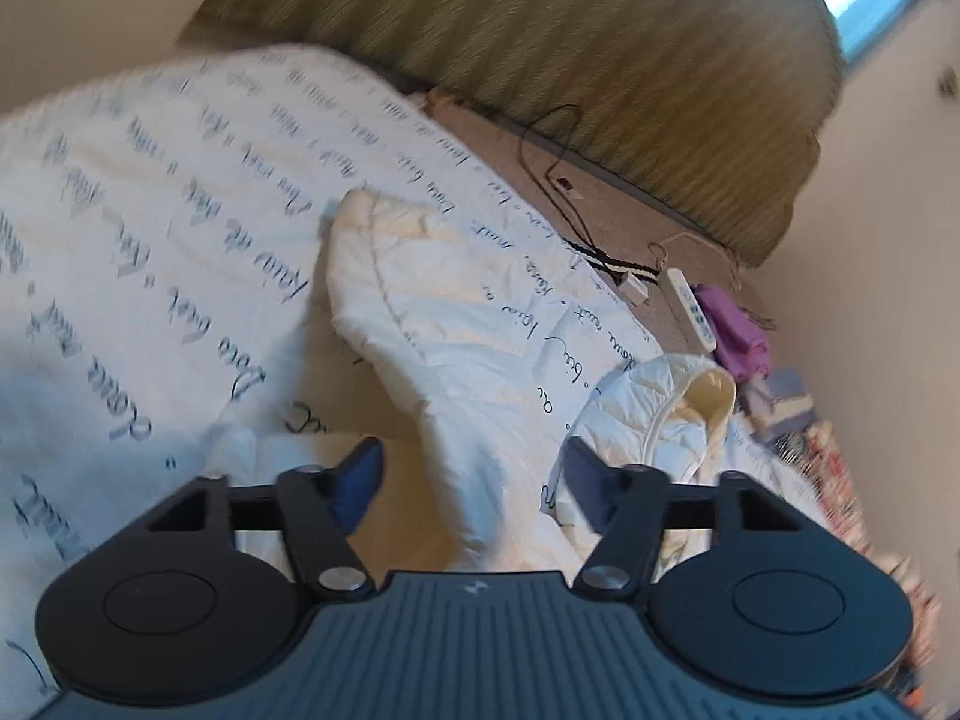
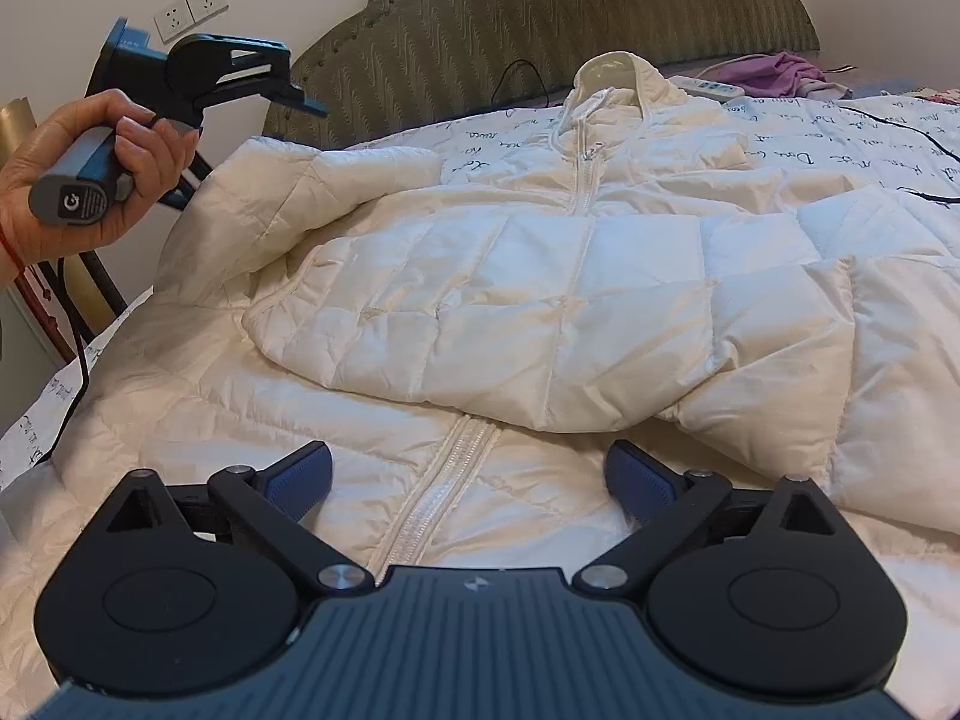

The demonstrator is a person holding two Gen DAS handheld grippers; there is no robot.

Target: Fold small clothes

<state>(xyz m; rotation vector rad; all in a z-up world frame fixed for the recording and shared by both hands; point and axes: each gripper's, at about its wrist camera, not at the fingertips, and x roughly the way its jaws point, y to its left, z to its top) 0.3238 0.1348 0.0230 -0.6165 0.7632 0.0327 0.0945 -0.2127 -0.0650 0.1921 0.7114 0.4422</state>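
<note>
Sleeves in, hem fold next
The white jacket lies on the bed; your right gripper is spread empty over its zip, your left gripper unclenched, empty: pinch the hem squarely

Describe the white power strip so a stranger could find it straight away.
Start at the olive padded headboard and drop to the bed's top edge. Right of the cream jacket hood lies the power strip, a long white bar, hard and flat, unlike the crumpled purple cloth beside it.
</note>
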